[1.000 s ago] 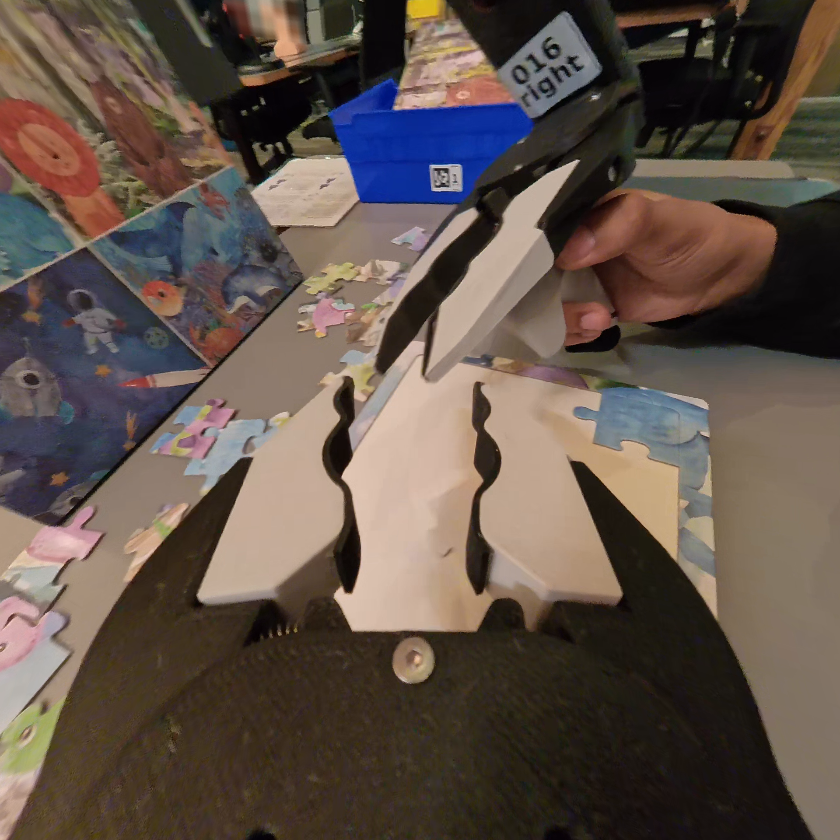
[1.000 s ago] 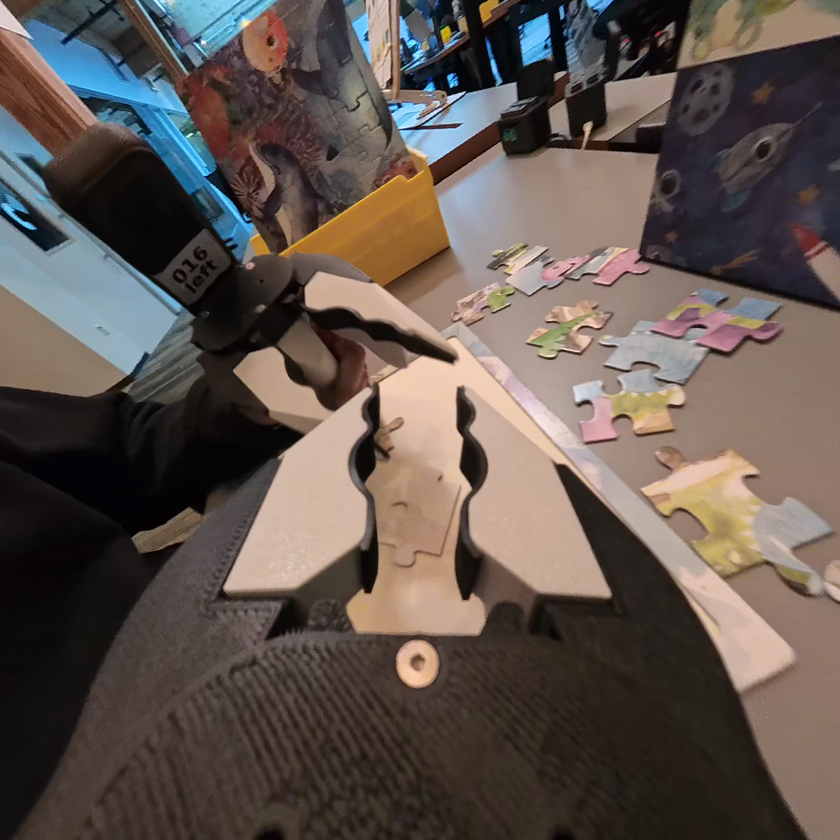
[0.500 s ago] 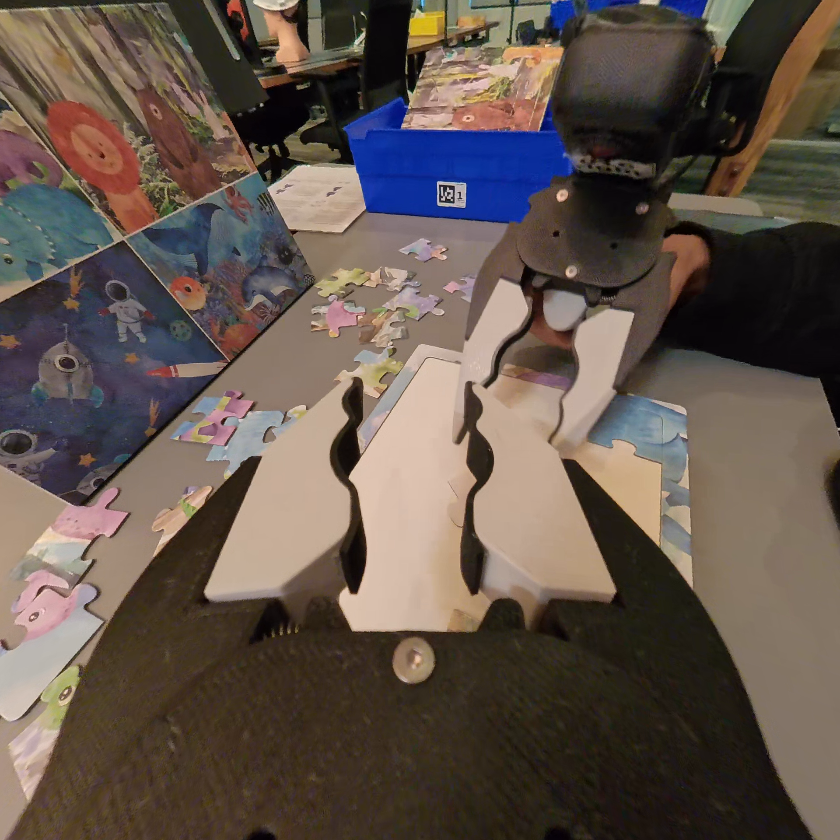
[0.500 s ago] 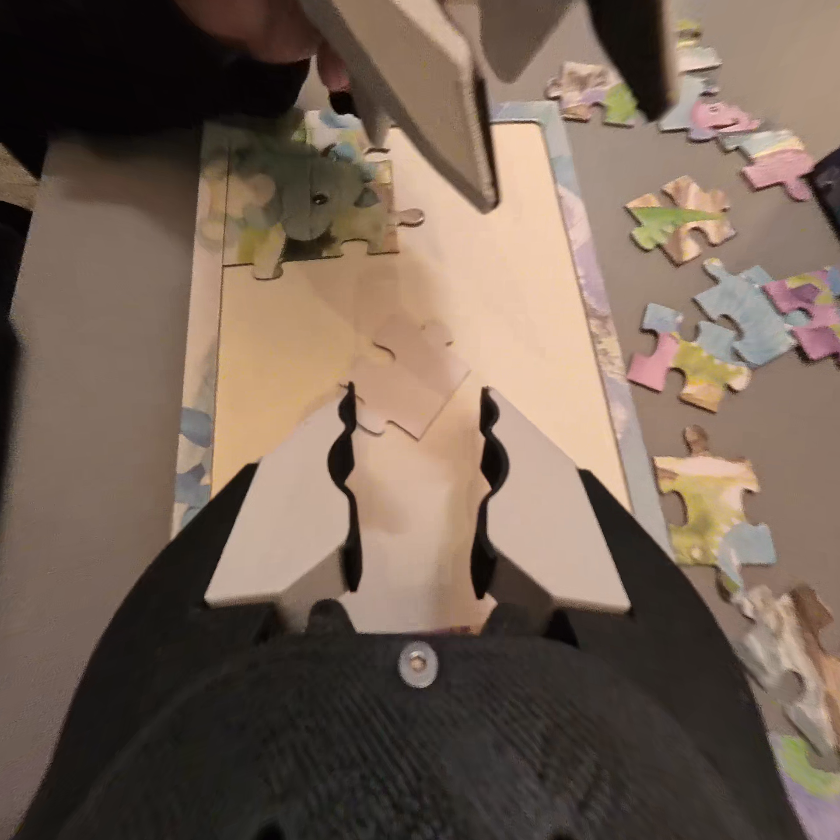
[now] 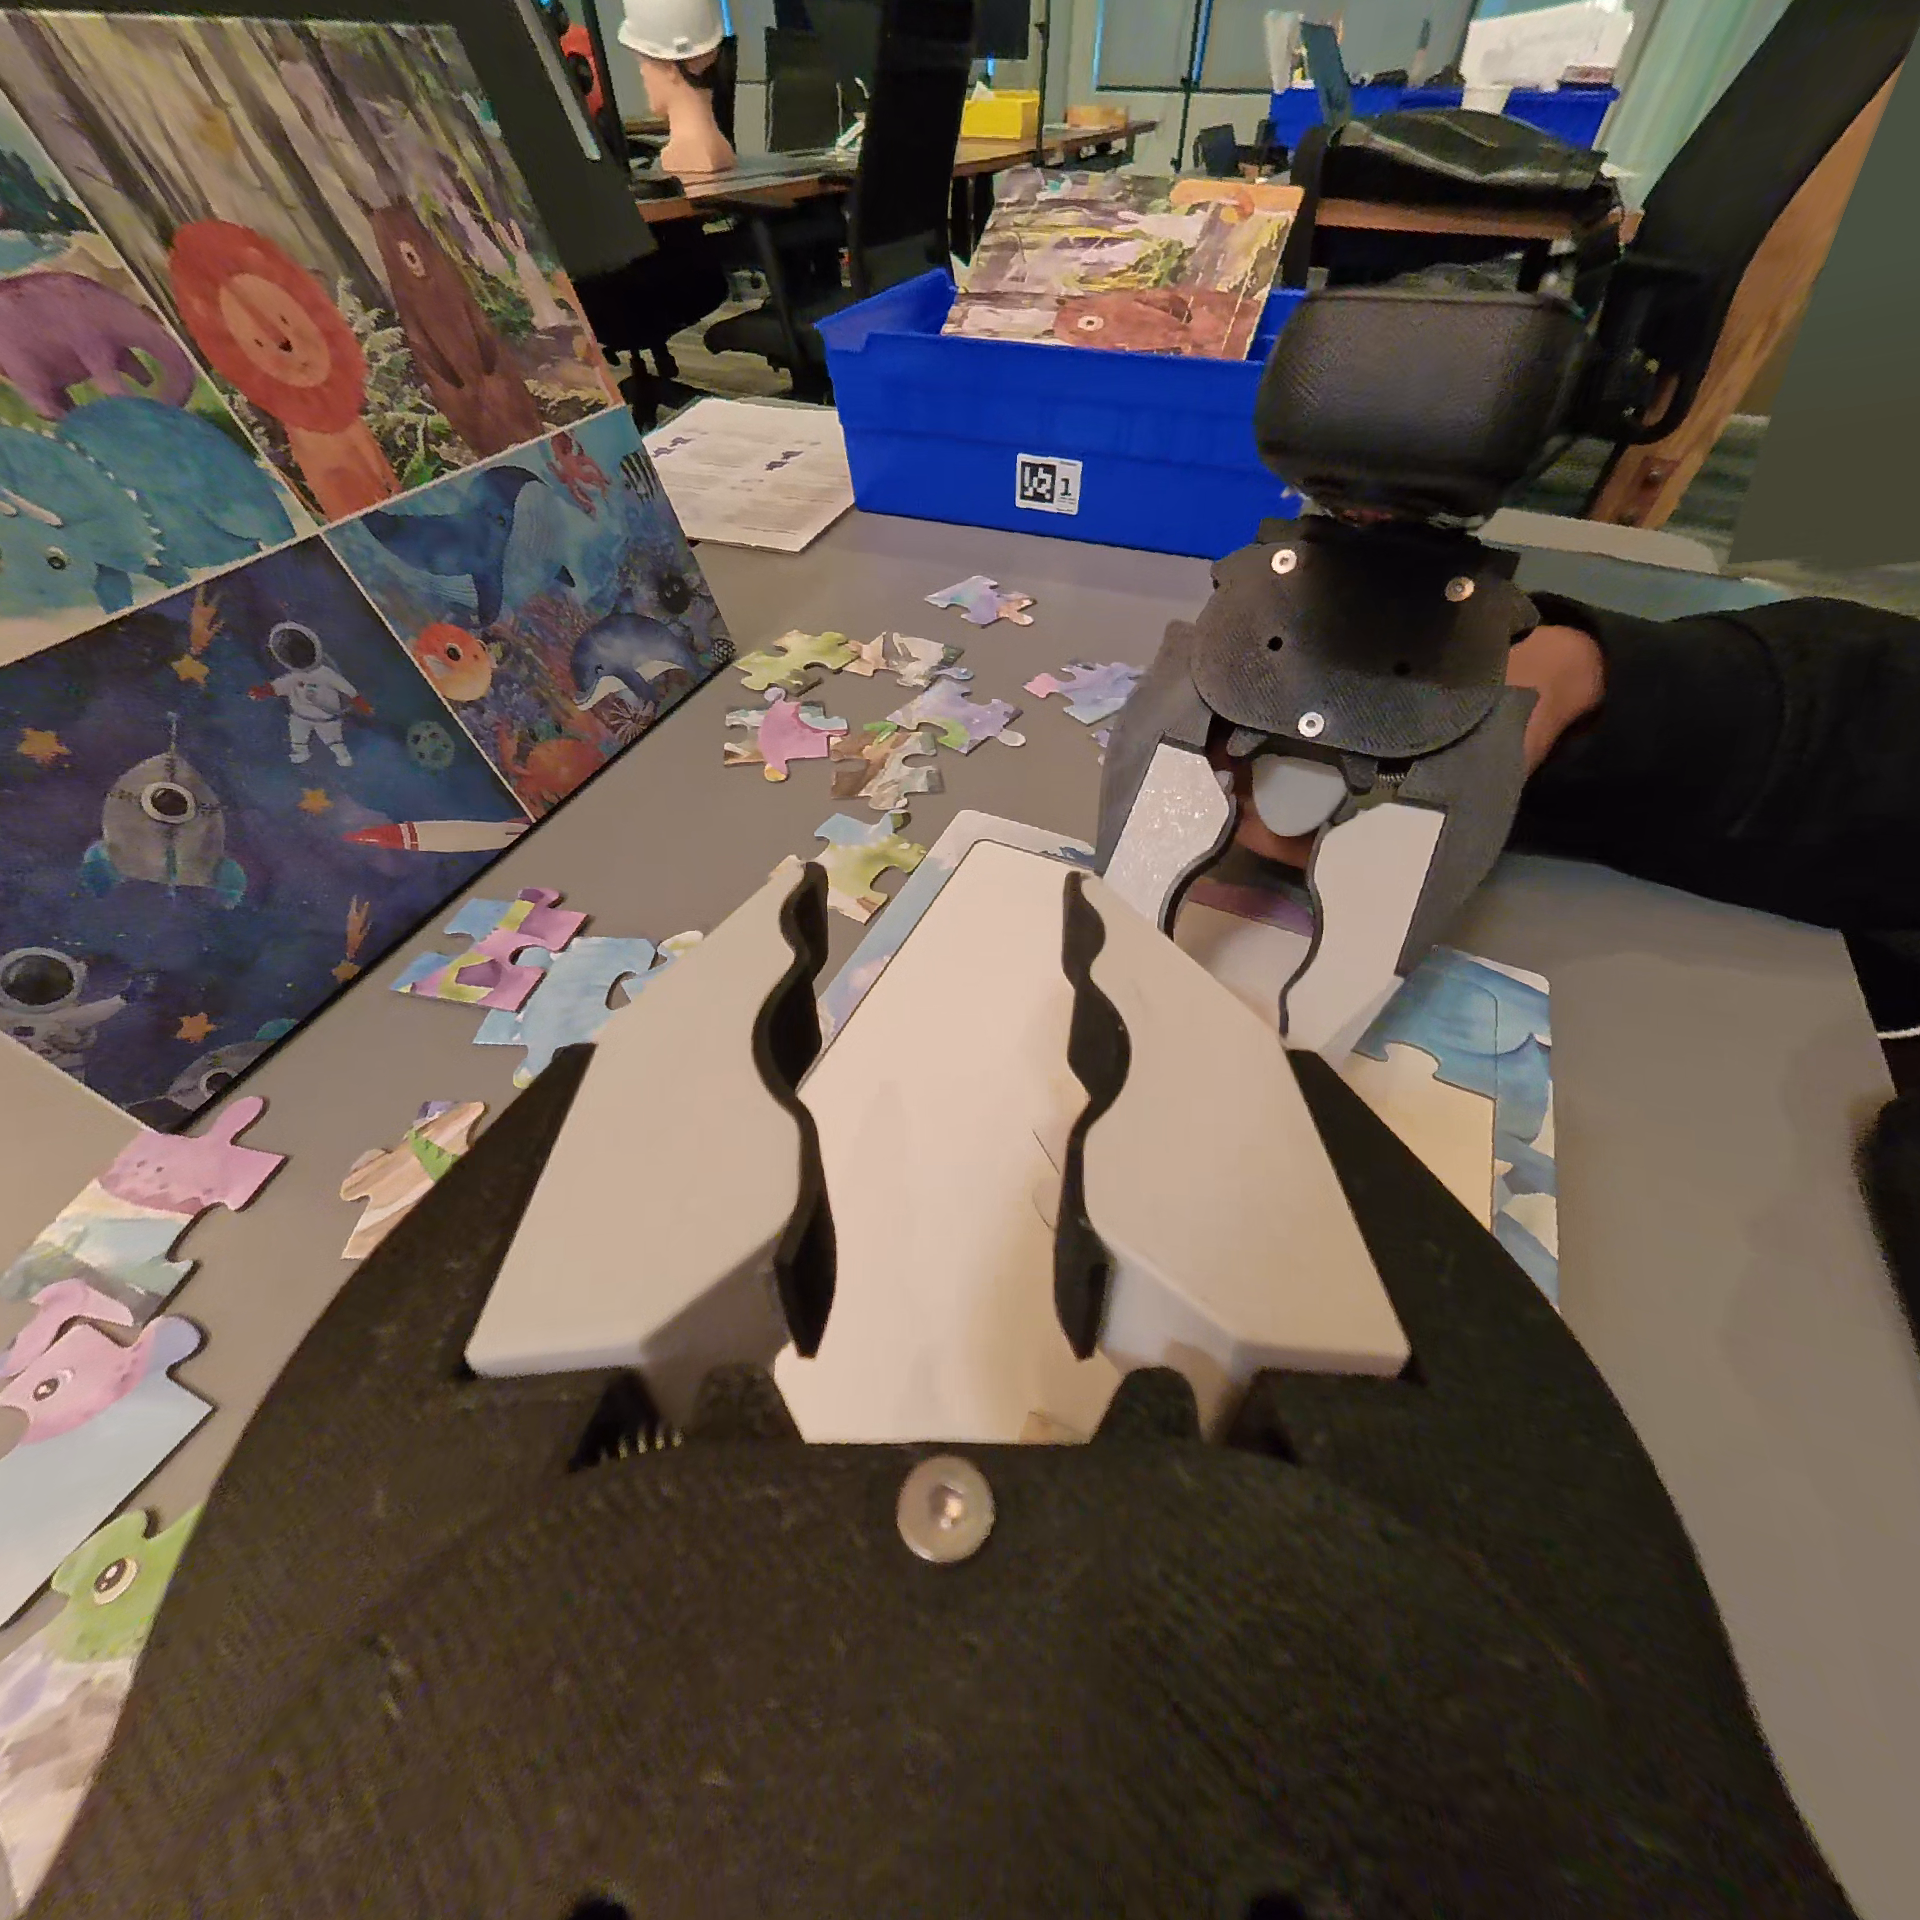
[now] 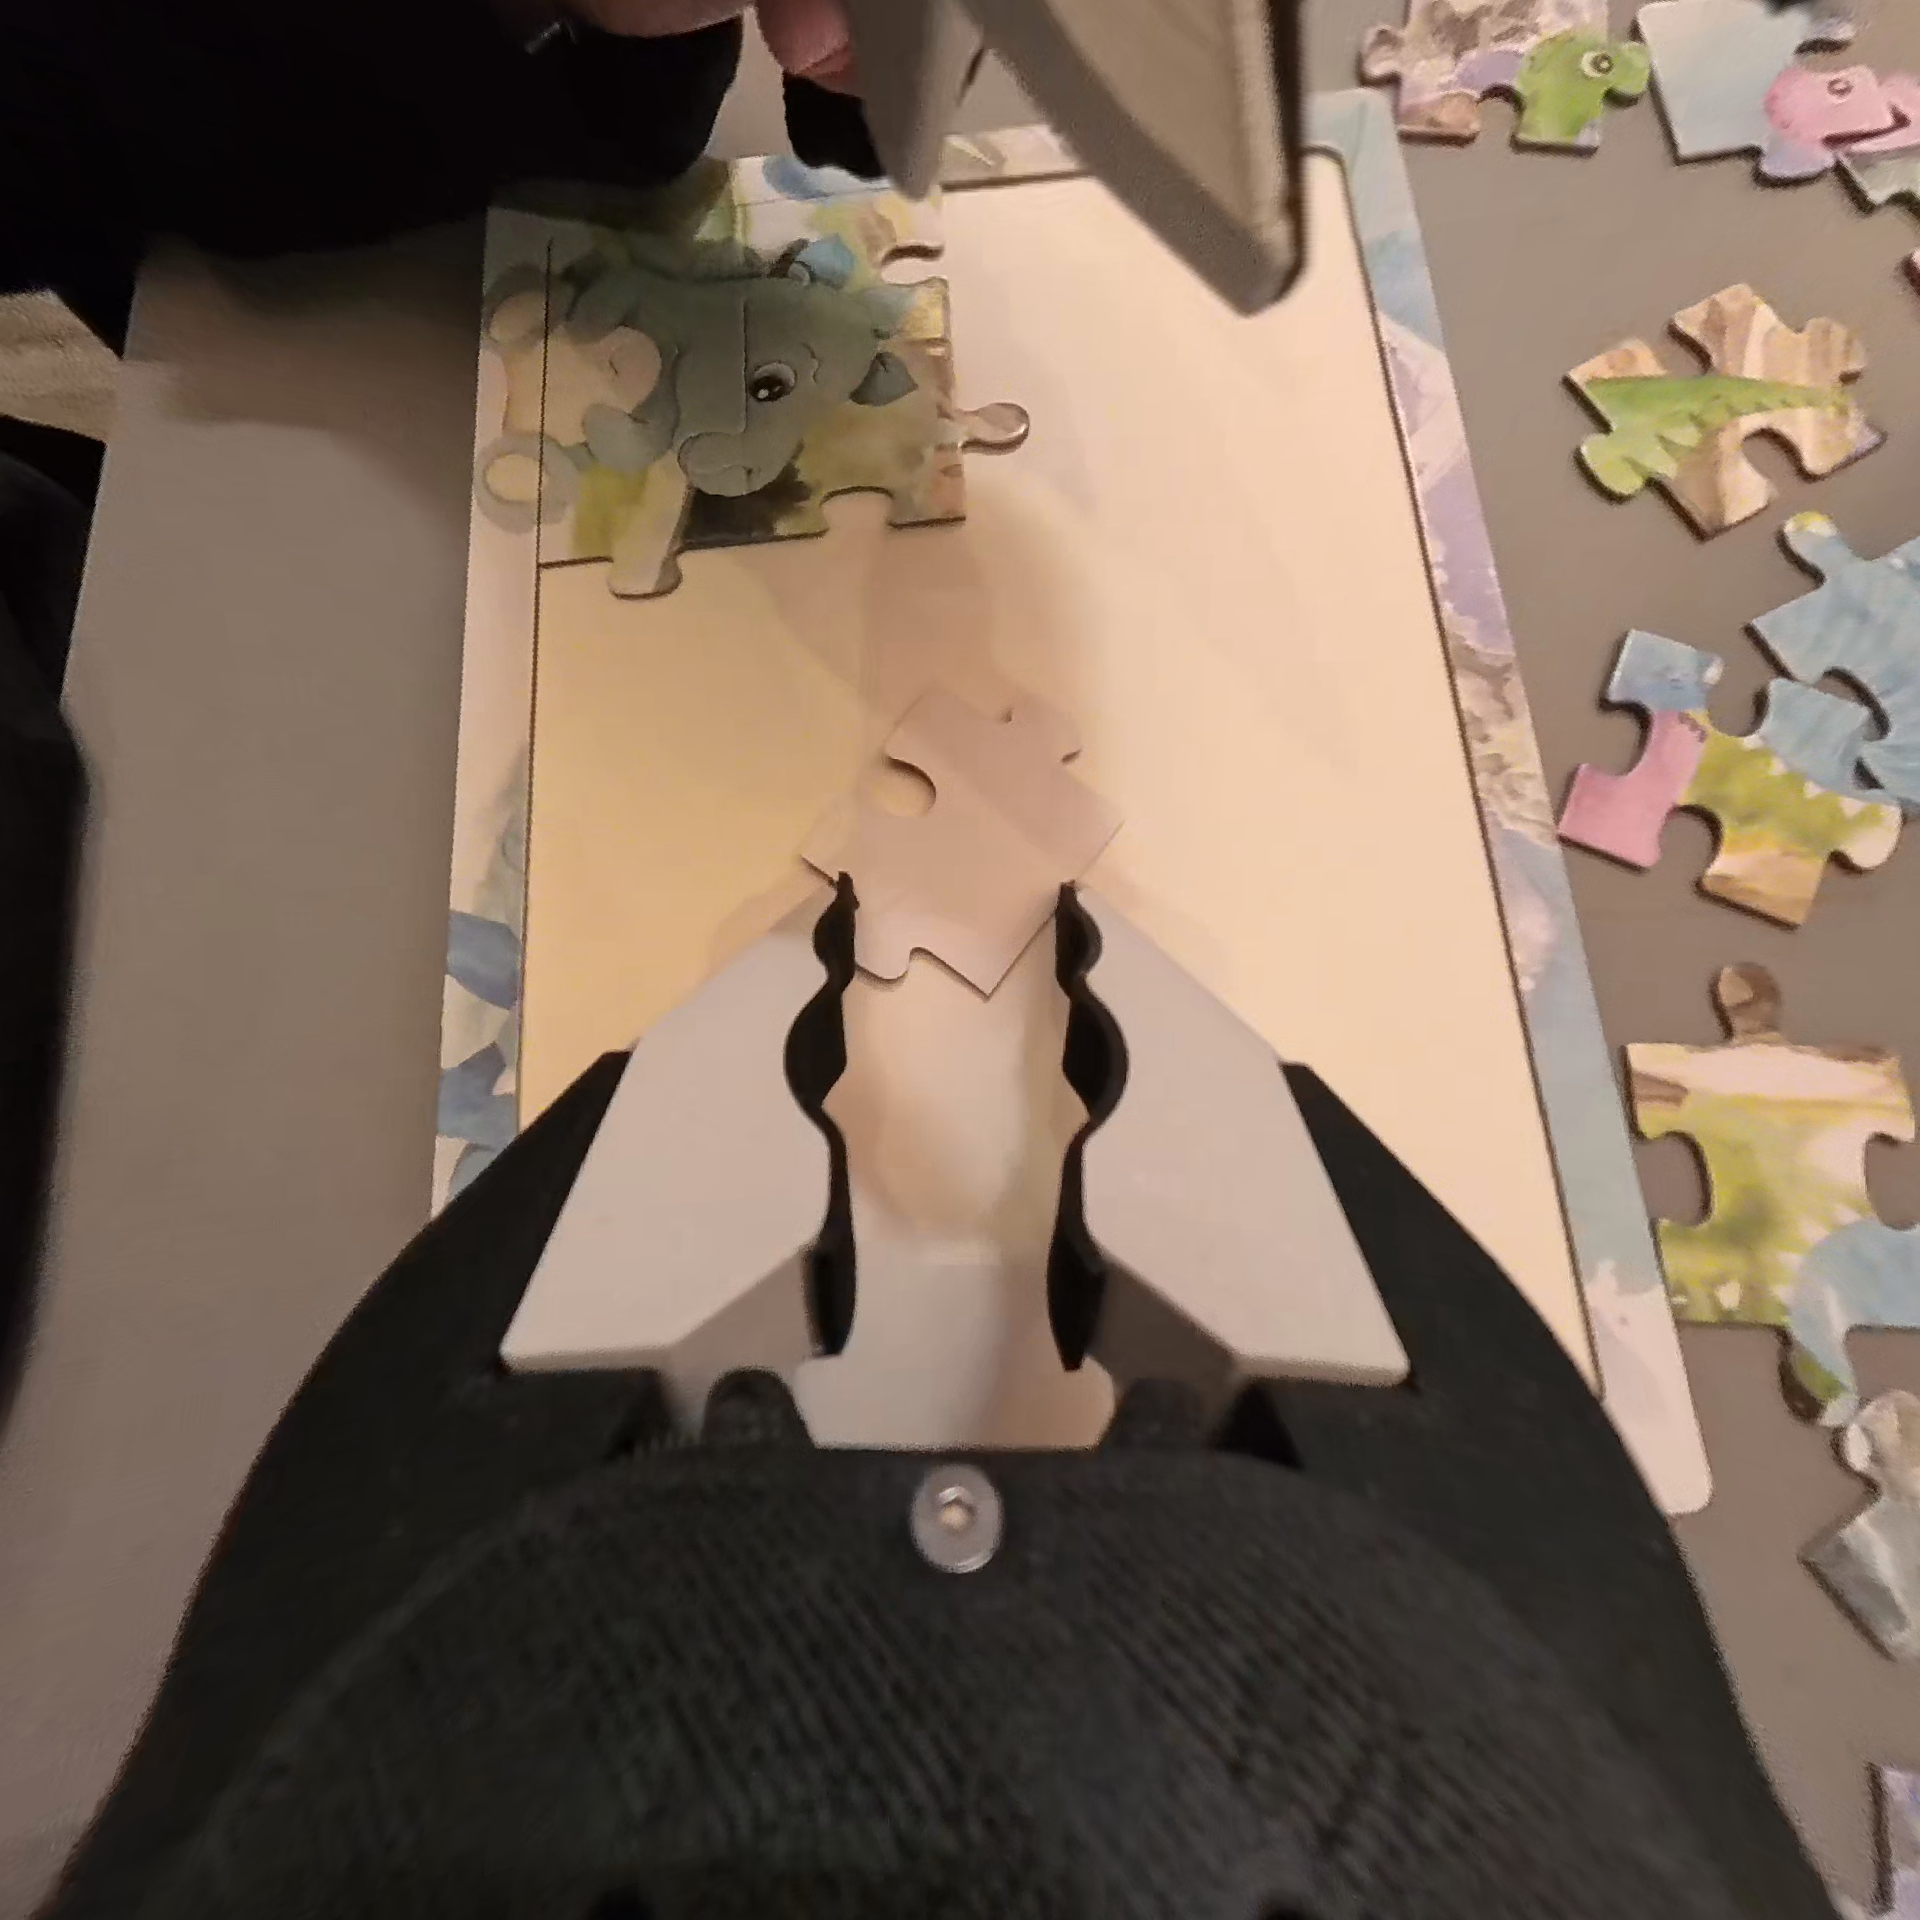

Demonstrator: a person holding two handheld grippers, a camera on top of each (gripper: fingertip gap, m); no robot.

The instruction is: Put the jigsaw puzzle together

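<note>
In the right wrist view my right gripper [image 6: 954, 888] is open and points down at the puzzle tray [image 6: 1195, 623]. A face-down, plain puzzle piece [image 6: 966, 821] lies on the tray between and just beyond its fingertips. Joined dinosaur pieces [image 6: 748, 416] fill the tray's far left corner. One of the left gripper's fingers [image 6: 1164, 125] hangs over the tray's far end. In the left wrist view my left gripper [image 5: 940, 894] is open and empty above the tray [image 5: 1434, 1122], facing the right gripper [image 5: 1236, 966].
Loose coloured pieces [image 6: 1745, 790] lie on the grey table right of the tray; they also show in the left wrist view [image 5: 873, 727]. Picture boards [image 5: 260, 623] lean at the left. A blue bin [image 5: 1039, 436] stands behind. A hand and dark sleeve [image 5: 1714, 748] are at the right. My hands' fingertips stand some 11 centimetres from each other.
My right gripper tipped from level to pointing down over the tray and closed in on the face-down piece. My left gripper drew back slightly. Both stayed open.
</note>
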